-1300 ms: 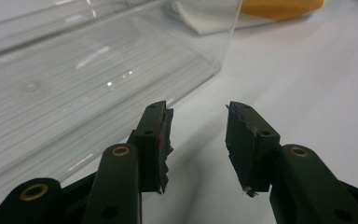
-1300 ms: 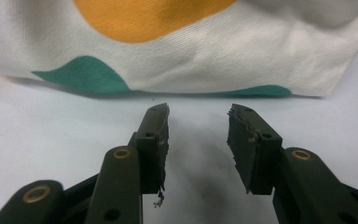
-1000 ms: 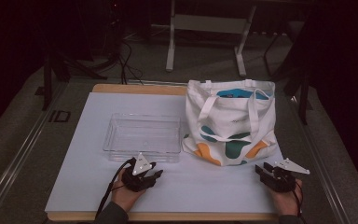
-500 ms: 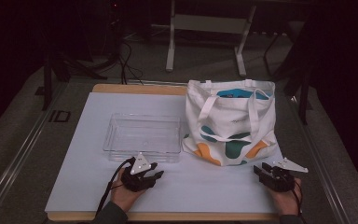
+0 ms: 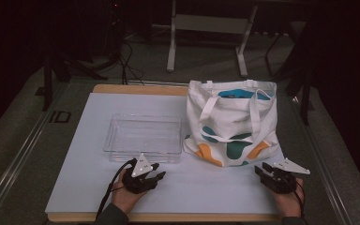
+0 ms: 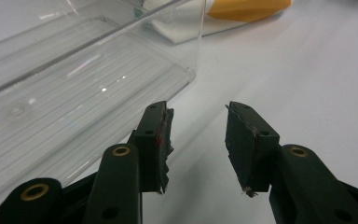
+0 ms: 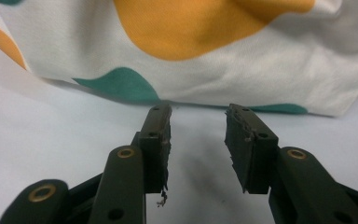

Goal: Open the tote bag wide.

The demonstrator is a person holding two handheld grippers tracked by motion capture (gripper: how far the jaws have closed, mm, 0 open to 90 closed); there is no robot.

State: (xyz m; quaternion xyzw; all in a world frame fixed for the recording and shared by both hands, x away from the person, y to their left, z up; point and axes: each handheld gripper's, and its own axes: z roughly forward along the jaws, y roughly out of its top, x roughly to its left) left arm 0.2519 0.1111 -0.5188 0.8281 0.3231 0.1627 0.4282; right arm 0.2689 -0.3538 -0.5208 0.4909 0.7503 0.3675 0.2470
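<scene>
A white tote bag point(image 5: 234, 124) with teal and orange patches lies on the white table, something blue showing at its open top. Left of it stands a clear plastic tray point(image 5: 145, 136), empty. My left gripper point(image 5: 158, 172) rests near the table's front edge, just in front of the tray's near right corner point(image 6: 186, 74), open with nothing between its jaws point(image 6: 196, 135). My right gripper point(image 5: 261, 170) sits at the front right, open and empty, pointing at the bag's bottom edge point(image 7: 205, 60) a short way ahead of its fingertips point(image 7: 198, 133).
The white table surface point(image 5: 201, 187) has a wooden edge at front and back. Beyond the table are a dark floor, cables and a metal stand point(image 5: 206, 28). Each gripper is held by a hand coming in from the bottom edge.
</scene>
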